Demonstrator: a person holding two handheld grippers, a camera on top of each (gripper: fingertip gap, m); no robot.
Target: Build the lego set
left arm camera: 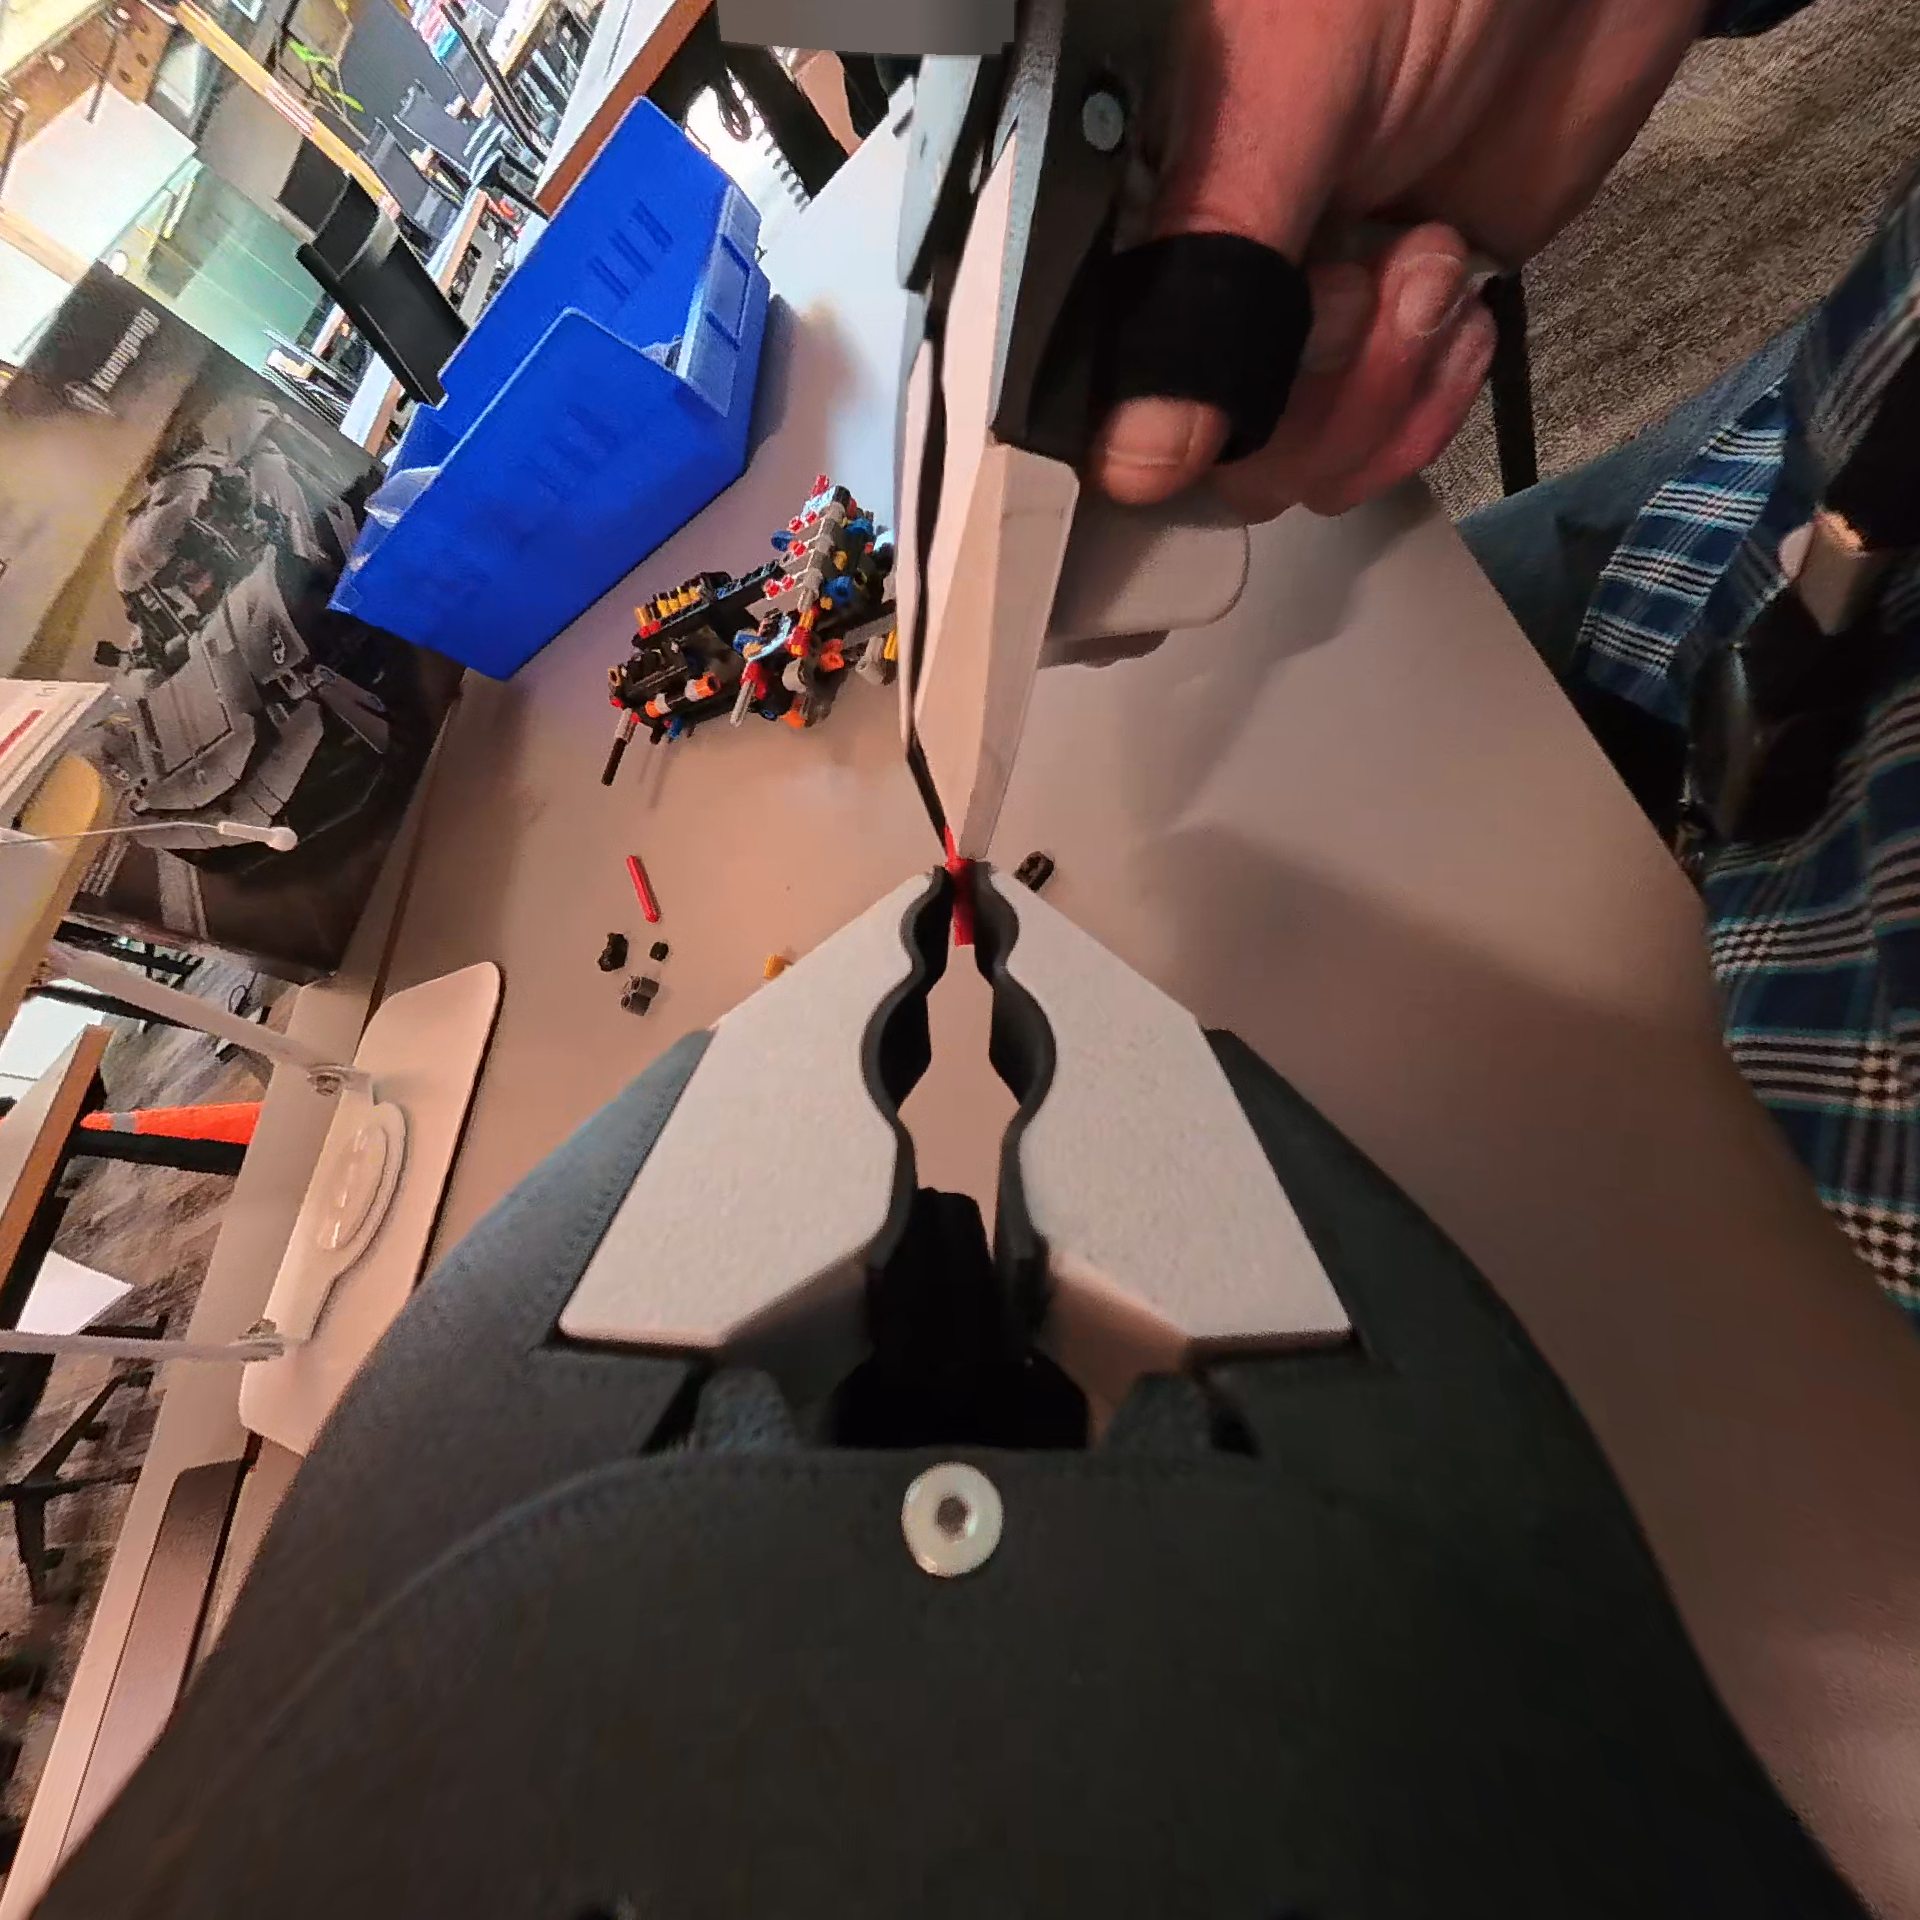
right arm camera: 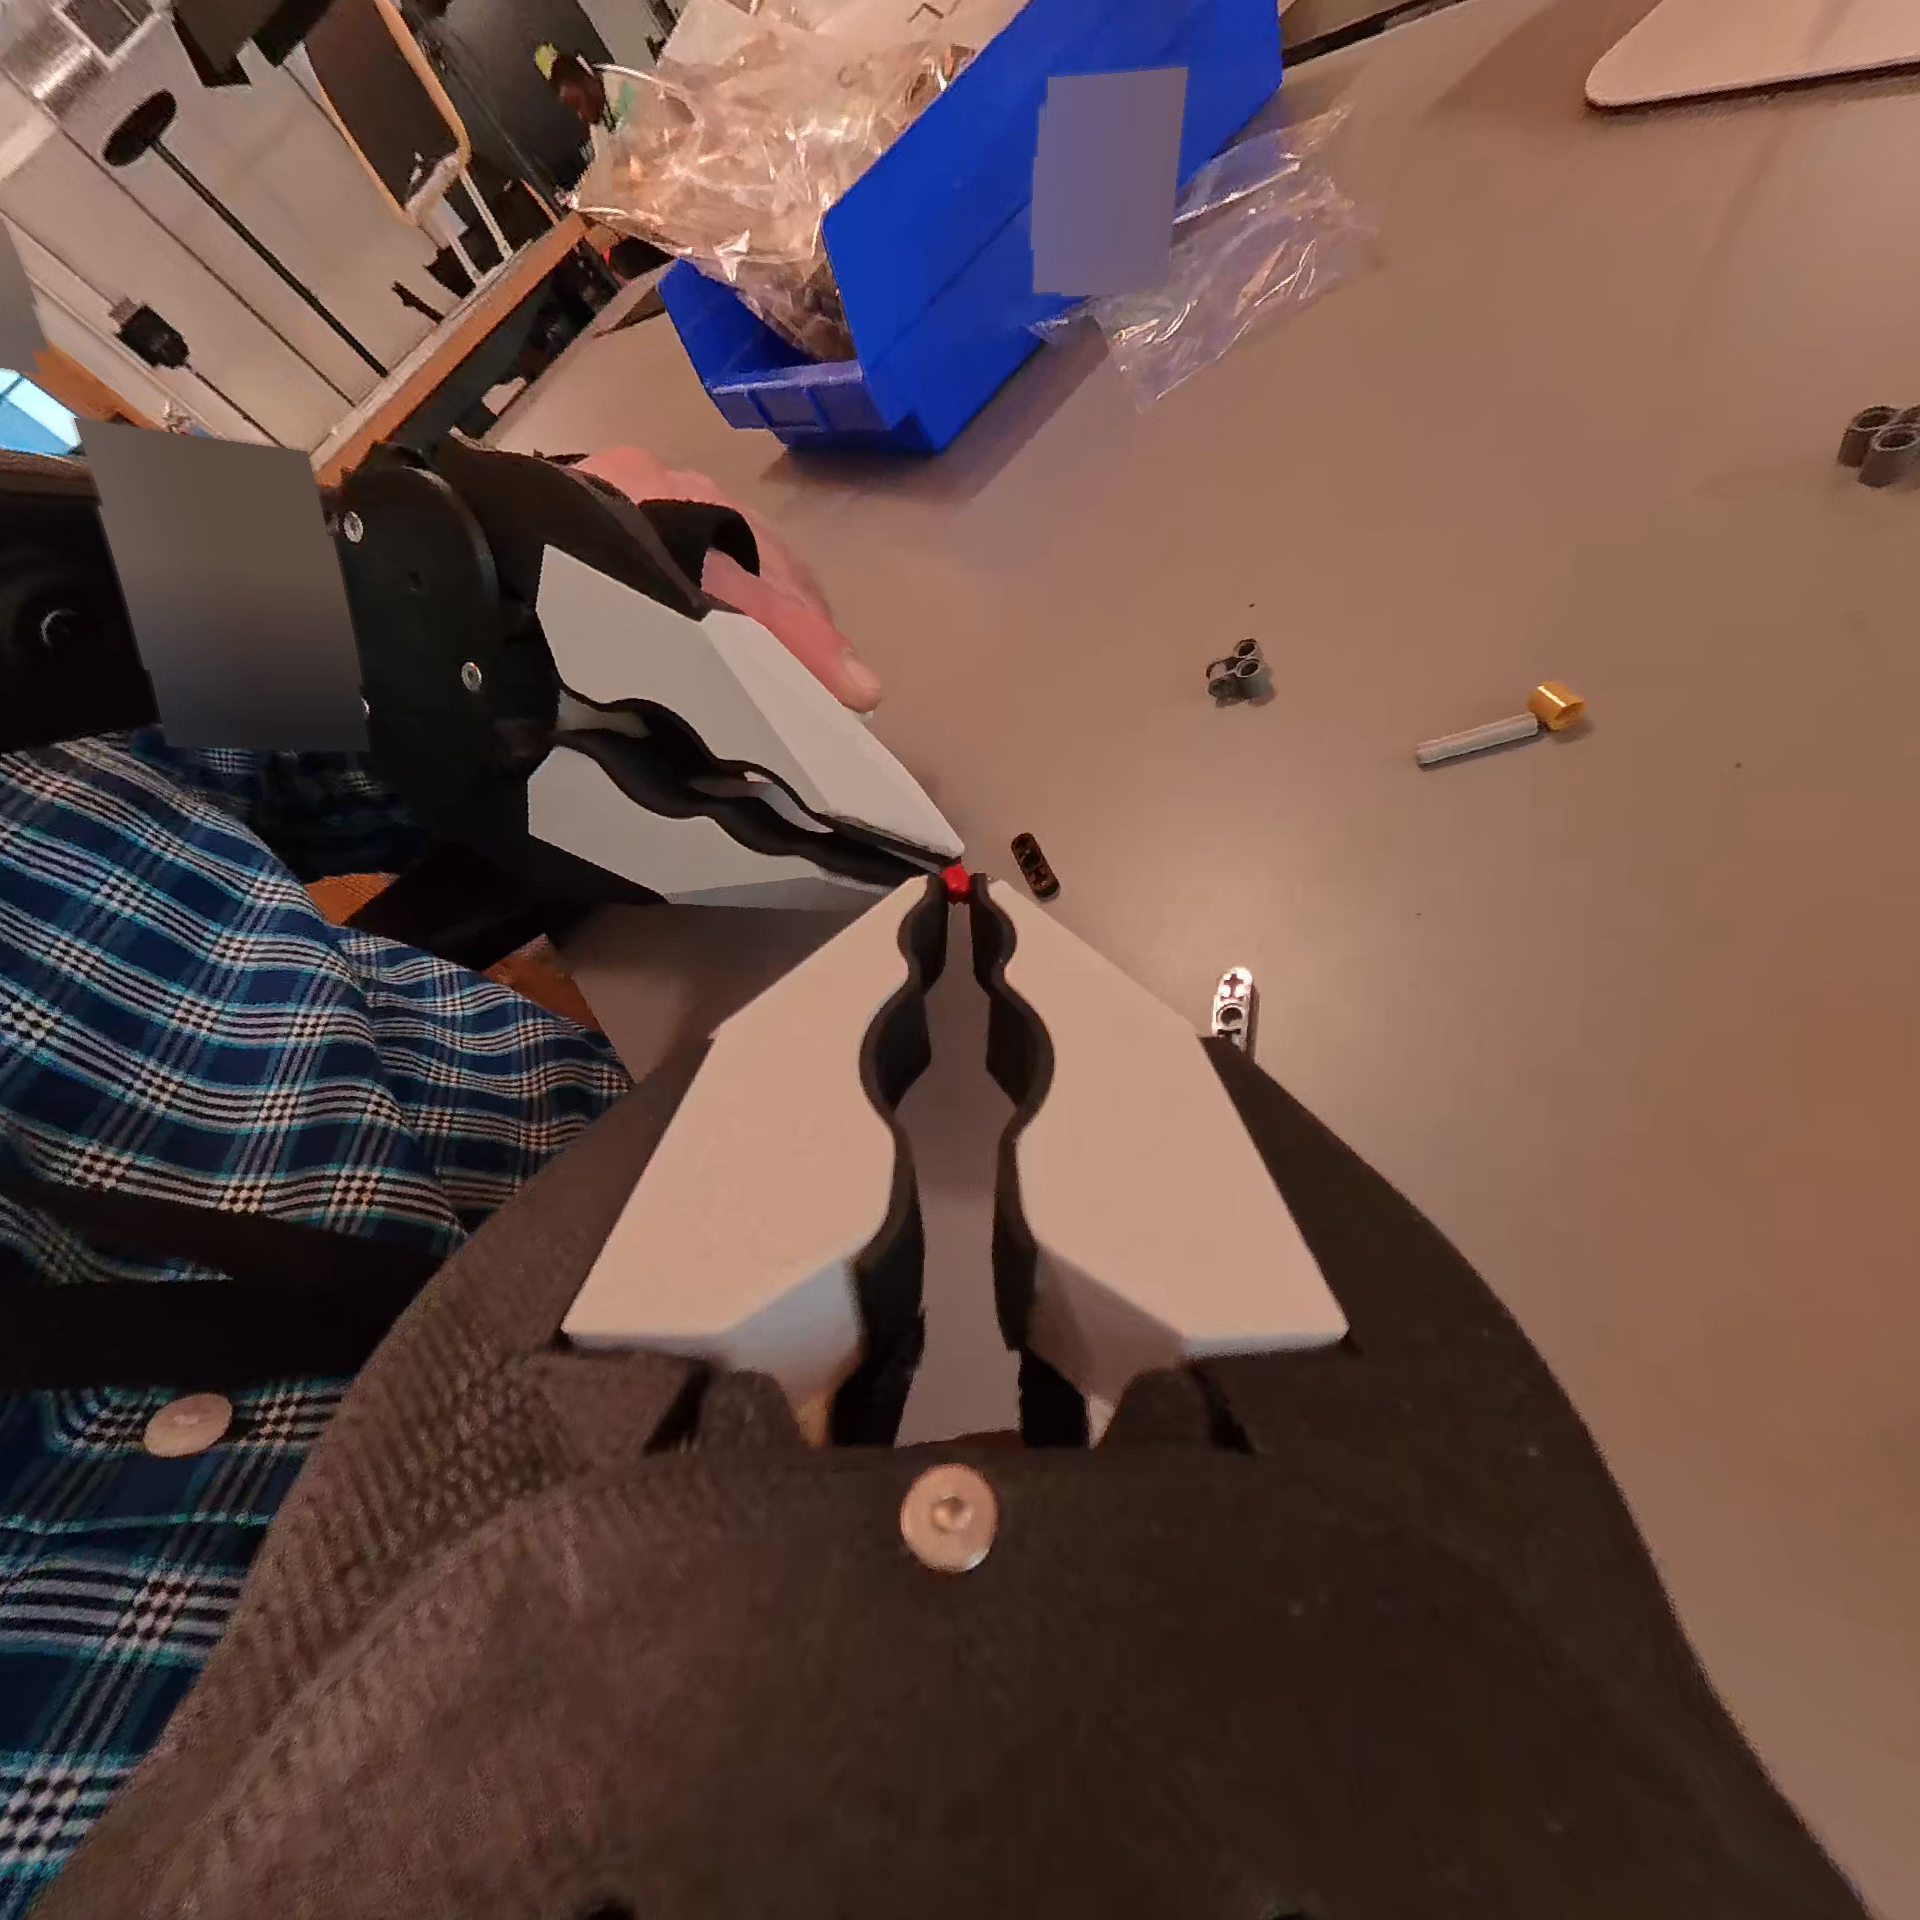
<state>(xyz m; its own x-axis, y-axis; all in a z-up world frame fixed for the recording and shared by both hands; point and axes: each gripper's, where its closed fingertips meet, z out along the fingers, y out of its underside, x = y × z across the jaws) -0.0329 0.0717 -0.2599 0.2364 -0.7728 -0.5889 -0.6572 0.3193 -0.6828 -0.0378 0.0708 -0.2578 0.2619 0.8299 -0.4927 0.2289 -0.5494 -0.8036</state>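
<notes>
Holding one red axle between both tools above the bench, you have the left gripper and the right gripper each closed narrow on it, tips meeting near the bench edge closest to you. I judge the build is only partly done: the half-built model stands well apart, beside the blue bin, with a second red axle and small connectors unused. The held axle's long axis runs along the left fingers, pointing end-on at the right camera.
</notes>
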